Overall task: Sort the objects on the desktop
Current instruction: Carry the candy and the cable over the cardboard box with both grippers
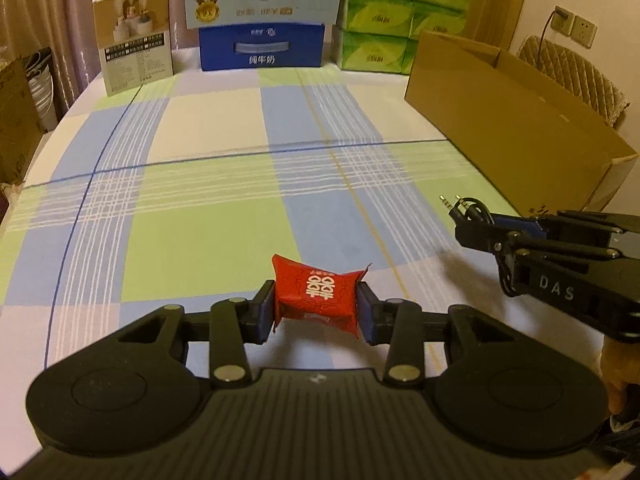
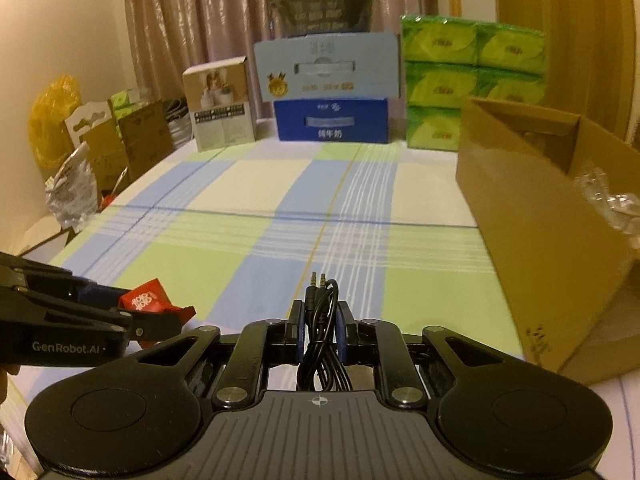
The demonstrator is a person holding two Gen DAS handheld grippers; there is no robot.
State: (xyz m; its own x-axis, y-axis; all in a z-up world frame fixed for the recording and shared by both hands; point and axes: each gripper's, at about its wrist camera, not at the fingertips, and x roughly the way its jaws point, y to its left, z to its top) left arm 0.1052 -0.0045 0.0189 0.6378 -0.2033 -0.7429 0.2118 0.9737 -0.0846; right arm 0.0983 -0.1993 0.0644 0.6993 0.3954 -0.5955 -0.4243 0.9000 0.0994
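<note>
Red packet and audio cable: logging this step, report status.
Left gripper shut on red packet. Right gripper shut on coiled black audio cable. Open cardboard box to the right, tablecloth between clear.

The right gripper (image 1: 478, 222) reads "DAS", the left gripper (image 2: 176, 316) "GenRobot.AI"; the dark blue carton (image 1: 262, 46) beyond them says "纯牛奶".

Both grippers are the same build — matte black plastic, ribbed grey top plate with a small crosshair mark, a round disc housing on each side. Silver screws at the linkage joints, blue pads on the fingers. Left gripper (image 1: 316, 306) reads "GenRobot.AI" in white along its side; right gripper (image 2: 320, 326) reads "DAS".
</note>
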